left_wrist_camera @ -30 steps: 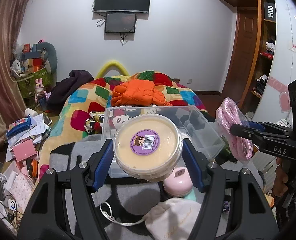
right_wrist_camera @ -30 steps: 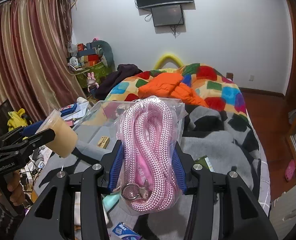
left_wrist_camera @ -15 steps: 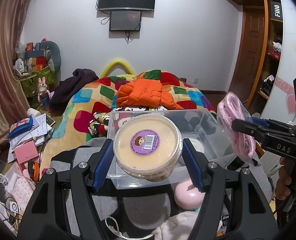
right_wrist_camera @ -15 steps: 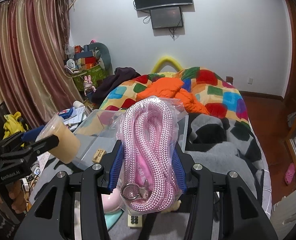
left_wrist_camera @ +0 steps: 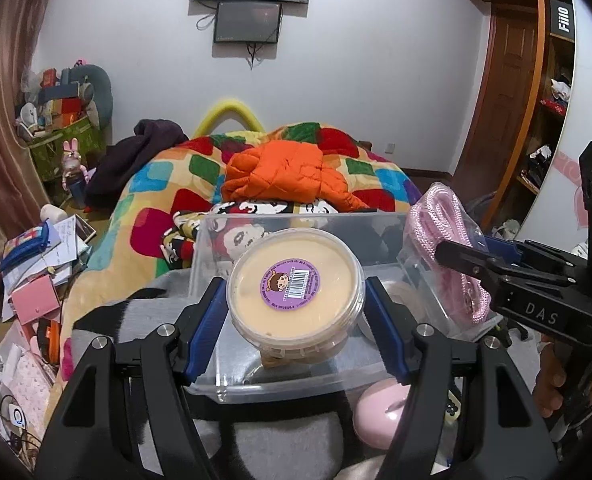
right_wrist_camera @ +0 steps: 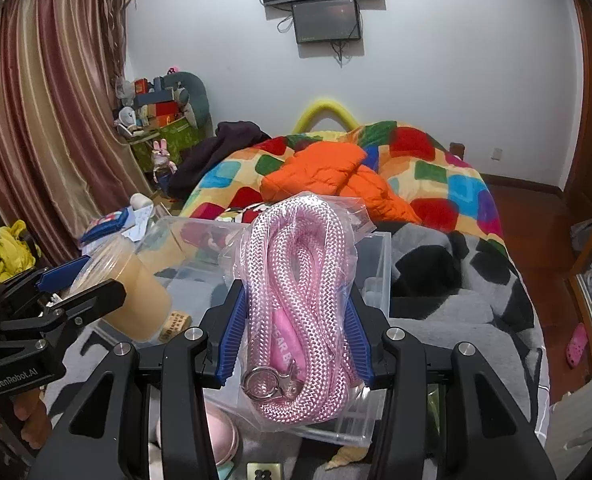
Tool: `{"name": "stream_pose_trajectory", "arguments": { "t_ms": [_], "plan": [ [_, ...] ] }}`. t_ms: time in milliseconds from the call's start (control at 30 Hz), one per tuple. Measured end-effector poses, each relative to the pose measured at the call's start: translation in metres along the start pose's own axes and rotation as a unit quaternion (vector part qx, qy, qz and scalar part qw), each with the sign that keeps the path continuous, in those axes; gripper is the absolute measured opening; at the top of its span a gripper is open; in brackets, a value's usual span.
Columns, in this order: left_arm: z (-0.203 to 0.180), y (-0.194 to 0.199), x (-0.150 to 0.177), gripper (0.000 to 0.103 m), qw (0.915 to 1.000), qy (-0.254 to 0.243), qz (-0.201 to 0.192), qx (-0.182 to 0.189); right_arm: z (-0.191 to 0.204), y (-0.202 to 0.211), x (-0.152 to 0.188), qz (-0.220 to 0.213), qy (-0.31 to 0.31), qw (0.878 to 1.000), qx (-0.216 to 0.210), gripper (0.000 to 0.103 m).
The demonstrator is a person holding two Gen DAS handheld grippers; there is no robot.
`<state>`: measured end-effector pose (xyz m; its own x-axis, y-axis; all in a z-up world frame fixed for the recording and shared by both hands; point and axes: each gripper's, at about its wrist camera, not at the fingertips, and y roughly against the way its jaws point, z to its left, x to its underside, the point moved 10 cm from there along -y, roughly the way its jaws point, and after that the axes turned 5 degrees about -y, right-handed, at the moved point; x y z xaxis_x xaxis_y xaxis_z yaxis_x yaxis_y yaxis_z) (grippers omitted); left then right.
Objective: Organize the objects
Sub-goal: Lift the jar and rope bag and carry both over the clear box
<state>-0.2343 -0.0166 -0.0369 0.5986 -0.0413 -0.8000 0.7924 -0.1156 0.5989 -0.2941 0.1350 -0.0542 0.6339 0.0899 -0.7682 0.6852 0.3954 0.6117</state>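
A round clear tub of beige paste with a purple sticker on its lid sits between the blue pads of my left gripper, which is shut on it. The tub hangs over the near part of a clear plastic bin on the bed. My right gripper is shut on a bagged pink rope with a metal clasp, held over the bin's right side. Each view shows the other gripper: the right one with the rope, the left one with the tub.
A small wooden block lies in the bin. A pink round case rests on the grey blanket in front of it. Behind are an orange jacket and a colourful quilt. Papers and clutter cover the floor on the left.
Both grippers have moved forward with their loads, from in front of the bin to over it. The bin now looks closer and lower in both views. Neither grip has changed.
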Motion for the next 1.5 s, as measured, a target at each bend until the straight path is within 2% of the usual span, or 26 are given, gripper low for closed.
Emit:
{"name": "stream_pose_trajectory", "arguments": {
  "t_ms": [800,1067,1500],
  "plan": [
    [-0.027,-0.05,0.025,0.067,0.9978,-0.029,0.059,0.012,-0.005,-0.035,0.027,0.049,0.016,0.999,0.011,0.043],
    [-0.031,-0.052,0.026,0.068,0.997,-0.047,0.061,0.005,-0.005,-0.037,0.029,0.052,0.022,0.998,0.019,0.046],
    [-0.025,-0.049,0.027,0.068,0.9969,-0.029,0.073,0.002,-0.006,-0.033,0.032,0.066,0.025,0.997,0.029,0.053]
  ]
}}
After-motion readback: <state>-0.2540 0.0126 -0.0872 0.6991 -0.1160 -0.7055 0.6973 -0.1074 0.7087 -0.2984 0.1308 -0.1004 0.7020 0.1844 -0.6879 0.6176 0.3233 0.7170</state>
